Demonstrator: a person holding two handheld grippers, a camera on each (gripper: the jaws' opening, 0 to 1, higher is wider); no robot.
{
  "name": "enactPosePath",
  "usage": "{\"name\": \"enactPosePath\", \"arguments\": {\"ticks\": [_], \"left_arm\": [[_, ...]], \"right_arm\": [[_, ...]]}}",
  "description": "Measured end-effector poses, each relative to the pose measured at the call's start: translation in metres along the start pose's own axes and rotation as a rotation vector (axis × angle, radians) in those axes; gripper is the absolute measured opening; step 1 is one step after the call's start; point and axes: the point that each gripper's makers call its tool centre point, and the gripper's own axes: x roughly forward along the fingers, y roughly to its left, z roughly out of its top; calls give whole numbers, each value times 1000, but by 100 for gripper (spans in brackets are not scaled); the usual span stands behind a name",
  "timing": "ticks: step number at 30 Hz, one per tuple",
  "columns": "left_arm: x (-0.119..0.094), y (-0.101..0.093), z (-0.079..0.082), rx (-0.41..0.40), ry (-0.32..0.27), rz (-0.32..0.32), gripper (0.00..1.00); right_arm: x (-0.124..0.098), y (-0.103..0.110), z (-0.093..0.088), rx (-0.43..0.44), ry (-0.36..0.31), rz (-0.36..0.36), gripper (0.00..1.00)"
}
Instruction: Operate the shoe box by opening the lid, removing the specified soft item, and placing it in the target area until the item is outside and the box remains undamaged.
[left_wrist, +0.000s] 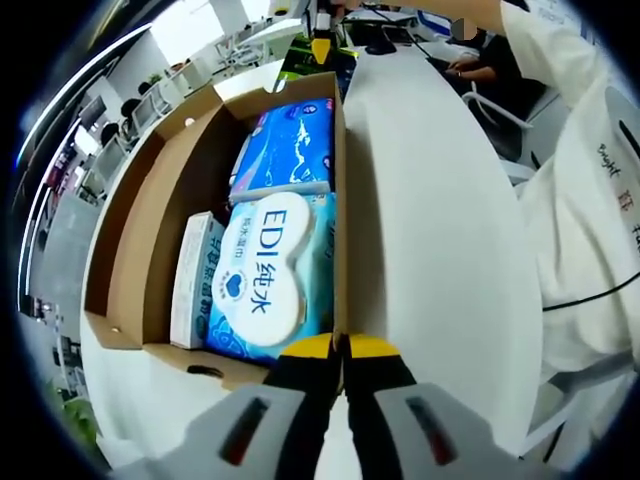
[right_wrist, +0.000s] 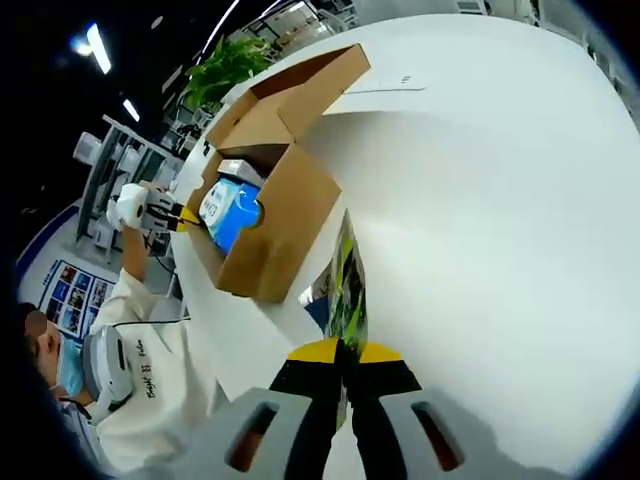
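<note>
1. Pouch (right_wrist: 347, 285): thin, green and soft, out of the box (right_wrist: 280, 230). Pinched edge-on by its near end in the right hand-held gripper (right_wrist: 345, 352), jaws narrow. Hangs over the bare surface (right_wrist: 480, 180), with the box at 10 o'clock from it in the right gripper view.
2. Long axis runs 6 to 12 o'clock along the jaws, free end toward 12, flat faces toward 3 and 9.
3. Likely step: setting it down. Best lowered until an edge meets the surface, tipped flat, then released well apart from the box. No marked target area to be made out.
4. Box: lid (right_wrist: 310, 85) folded back, wipes (left_wrist: 265, 270) inside.
5. Left hand-held gripper (left_wrist: 340, 348): jaws closed on the box's wall rim, at 6 o'clock in the left gripper view. Worth holding steady without pulling, to spare the cardboard.
</note>
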Motion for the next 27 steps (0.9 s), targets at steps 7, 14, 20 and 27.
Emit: {"name": "enactPosePath", "arguments": {"ticks": [7,14,20,27], "left_arm": [[0,0,0,-6,-8,3,2],[1,-1,0,-3,-6,2,2],[2,-1,0,-3,-11,4,2],[2,-1,0,-4,-8,-1,2]], "right_arm": [[17,10,-19,-26,30,-88,0],[26,0,-16,-78,48,-161,0],[36,-2,-18,-120,72,-200,0],[42,-2,-22,-163,97,-246,0]]}}
